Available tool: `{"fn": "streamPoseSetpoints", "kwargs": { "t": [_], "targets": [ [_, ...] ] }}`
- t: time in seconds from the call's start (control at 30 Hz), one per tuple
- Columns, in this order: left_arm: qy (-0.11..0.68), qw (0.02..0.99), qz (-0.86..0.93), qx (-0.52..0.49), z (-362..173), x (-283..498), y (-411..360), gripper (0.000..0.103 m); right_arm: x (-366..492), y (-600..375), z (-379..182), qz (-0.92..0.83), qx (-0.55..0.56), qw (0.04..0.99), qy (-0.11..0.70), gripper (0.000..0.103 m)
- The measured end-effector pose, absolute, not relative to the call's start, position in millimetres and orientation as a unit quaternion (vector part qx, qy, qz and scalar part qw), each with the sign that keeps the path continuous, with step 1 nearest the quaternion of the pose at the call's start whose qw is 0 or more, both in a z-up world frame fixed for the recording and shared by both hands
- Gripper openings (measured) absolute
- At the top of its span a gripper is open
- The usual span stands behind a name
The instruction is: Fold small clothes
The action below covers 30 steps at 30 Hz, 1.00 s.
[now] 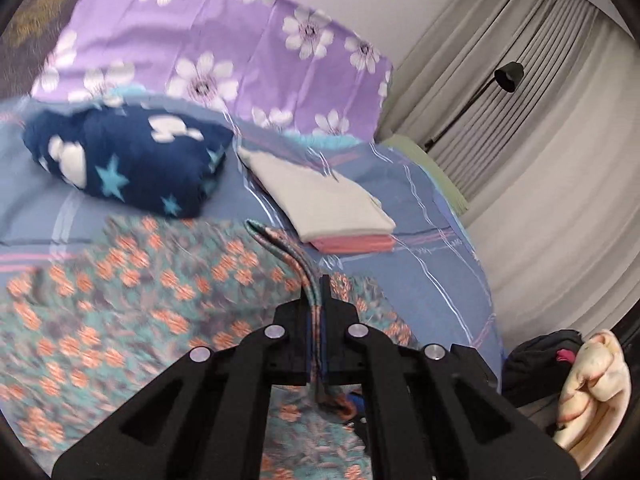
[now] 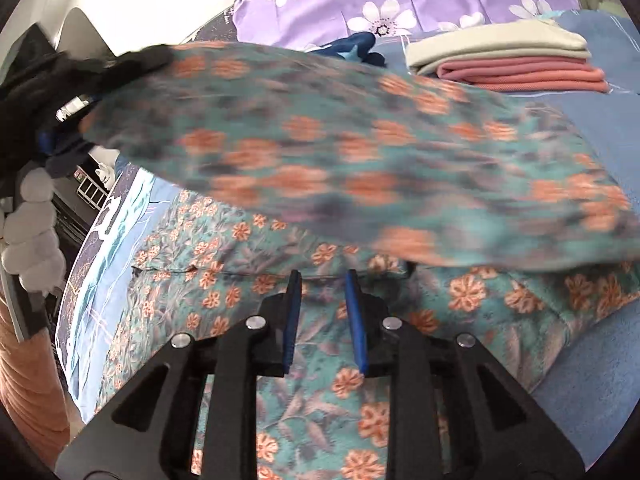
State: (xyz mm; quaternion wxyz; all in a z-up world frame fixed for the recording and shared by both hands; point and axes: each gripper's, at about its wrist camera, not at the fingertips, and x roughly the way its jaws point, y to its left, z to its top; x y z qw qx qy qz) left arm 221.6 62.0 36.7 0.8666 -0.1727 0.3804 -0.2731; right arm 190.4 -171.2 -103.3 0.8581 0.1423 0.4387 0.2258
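A teal garment with orange flowers (image 1: 132, 292) lies spread on the blue bed. My left gripper (image 1: 318, 292) is shut on a bunched edge of it, which rises between the fingers. In the right wrist view the same garment (image 2: 320, 360) lies under my right gripper (image 2: 322, 276), which is open and empty with its blue pads apart just above the cloth. A lifted, blurred flap of the garment (image 2: 360, 152) hangs across the upper view, held at the far left by the left gripper (image 2: 100, 68).
A folded stack, grey on pink (image 1: 332, 208), lies on the bed; it also shows in the right wrist view (image 2: 508, 60). A navy star-print bundle (image 1: 128, 164) and a purple flowered pillow (image 1: 224, 48) lie behind. Curtains (image 1: 540, 140) and a floor lamp (image 1: 508, 76) stand to the right.
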Motion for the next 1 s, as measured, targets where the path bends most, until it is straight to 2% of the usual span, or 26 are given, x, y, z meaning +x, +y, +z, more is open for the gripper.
{"fn": "streamPoseSetpoints", "kwargs": {
  "t": [0.1, 0.23, 0.33, 0.7, 0.9, 1.0],
  "targets": [
    [0.368, 0.884, -0.245, -0.153, 48, 219, 85, 0.003, 195, -177, -120, 0.199, 0.154, 0.844, 0.473, 0.02],
    [0.355, 0.905, -0.192, -0.133, 53, 212, 131, 0.003, 193, -184, -125, 0.204, 0.179, 0.844, 0.463, 0.018],
    [0.353, 0.911, -0.156, -0.143, 51, 209, 167, 0.003, 187, -176, -122, 0.193, 0.147, 0.856, 0.457, 0.018],
    [0.364, 0.914, -0.105, -0.145, 21, 188, 225, 0.003, 175, -158, -117, 0.184, 0.095, 0.869, 0.449, 0.027],
    [0.414, 0.9, -0.057, -0.125, -39, 187, 248, 0.003, 152, -147, -103, 0.216, 0.056, 0.859, 0.461, 0.045],
    [0.418, 0.892, -0.069, -0.156, -51, 182, 258, 0.003, 134, -143, -94, 0.252, 0.036, 0.847, 0.466, 0.046]
  ]
}}
